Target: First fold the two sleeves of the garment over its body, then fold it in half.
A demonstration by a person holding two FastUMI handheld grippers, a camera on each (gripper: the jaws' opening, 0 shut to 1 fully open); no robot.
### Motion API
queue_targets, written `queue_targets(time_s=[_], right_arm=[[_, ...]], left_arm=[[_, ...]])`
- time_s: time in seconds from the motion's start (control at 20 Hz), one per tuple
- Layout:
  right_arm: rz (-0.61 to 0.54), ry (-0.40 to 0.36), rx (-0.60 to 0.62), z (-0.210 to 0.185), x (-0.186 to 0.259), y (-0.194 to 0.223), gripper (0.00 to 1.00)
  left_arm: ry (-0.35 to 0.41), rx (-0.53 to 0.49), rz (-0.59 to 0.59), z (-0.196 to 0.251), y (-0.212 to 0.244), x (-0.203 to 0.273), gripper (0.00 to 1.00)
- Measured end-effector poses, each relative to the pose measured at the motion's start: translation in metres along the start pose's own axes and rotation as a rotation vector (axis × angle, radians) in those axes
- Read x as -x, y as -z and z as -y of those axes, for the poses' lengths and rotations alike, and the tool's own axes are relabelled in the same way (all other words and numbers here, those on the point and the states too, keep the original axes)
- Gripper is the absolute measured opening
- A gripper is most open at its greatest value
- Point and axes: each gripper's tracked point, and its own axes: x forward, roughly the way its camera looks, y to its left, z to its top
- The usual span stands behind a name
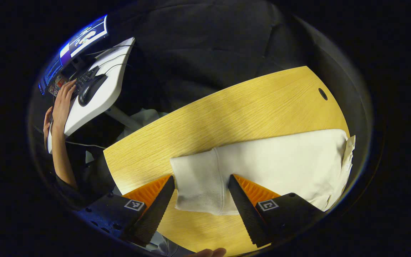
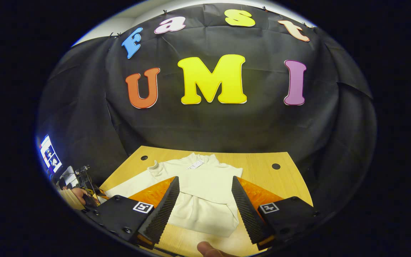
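A cream long-sleeved garment (image 2: 205, 178) lies flat on the wooden table (image 2: 262, 182), its neck label toward the back wall. One sleeve (image 2: 120, 189) stretches out to the left; cloth is folded across the lower body (image 2: 209, 214). My right gripper (image 2: 205, 200) is open above the garment's middle, with nothing between its fingers. In the left gripper view, a sleeve (image 1: 280, 160) runs in from the right and ends in a ribbed cuff (image 1: 198, 182). My left gripper (image 1: 202, 194) is open, one finger on each side of that cuff. Whether the fingers touch the cloth I cannot tell.
A white desk (image 1: 98, 96) with a keyboard, a mouse (image 1: 89, 89) and a lit monitor (image 1: 84, 37) stands beyond the table's left end; a person's hand (image 1: 62, 107) rests on it. The table (image 1: 227, 117) has cable holes (image 2: 276, 166) near its back corners. Black cloth walls the booth.
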Motion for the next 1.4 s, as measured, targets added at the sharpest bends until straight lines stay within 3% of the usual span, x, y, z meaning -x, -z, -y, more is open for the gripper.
queue_targets(time_s=[0.15, 0.2, 0.25, 0.5, 0.7, 0.85, 0.95, 1.15, 1.4], right_arm=[[0.027, -0.001, 0.006, -0.001, 0.006, 0.002, 0.92], [0.038, 0.000, 0.010, -0.001, 0.009, 0.002, 0.92], [0.054, -0.002, 0.023, -0.001, 0.010, 0.004, 0.92], [0.082, -0.014, 0.036, 0.006, 0.024, 0.016, 0.92], [0.102, -0.040, 0.006, 0.013, 0.032, 0.014, 0.92], [0.107, -0.019, 0.020, 0.022, 0.036, 0.017, 0.91], [0.097, -0.029, 0.025, 0.024, 0.038, 0.020, 0.91], [0.080, -0.043, 0.053, 0.023, 0.038, 0.025, 0.92], [0.080, -0.068, 0.075, 0.022, 0.039, 0.021, 0.92]], left_arm=[[0.006, 0.002, -0.067, -0.001, 0.000, -0.001, 0.99], [0.009, -0.001, -0.073, -0.001, -0.001, -0.002, 0.90], [0.009, -0.005, -0.086, -0.002, -0.001, -0.002, 0.99], [0.025, -0.041, -0.178, 0.002, 0.000, -0.003, 0.93], [0.044, -0.042, -0.201, 0.003, -0.001, -0.003, 0.63], [0.065, -0.042, -0.199, 0.013, 0.000, -0.003, 0.28], [0.048, -0.039, -0.198, 0.013, -0.001, -0.003, 0.14], [0.061, -0.052, -0.219, 0.021, 0.001, 0.000, 0.04], [0.097, -0.091, -0.168, 0.034, -0.011, 0.025, 0.04]])
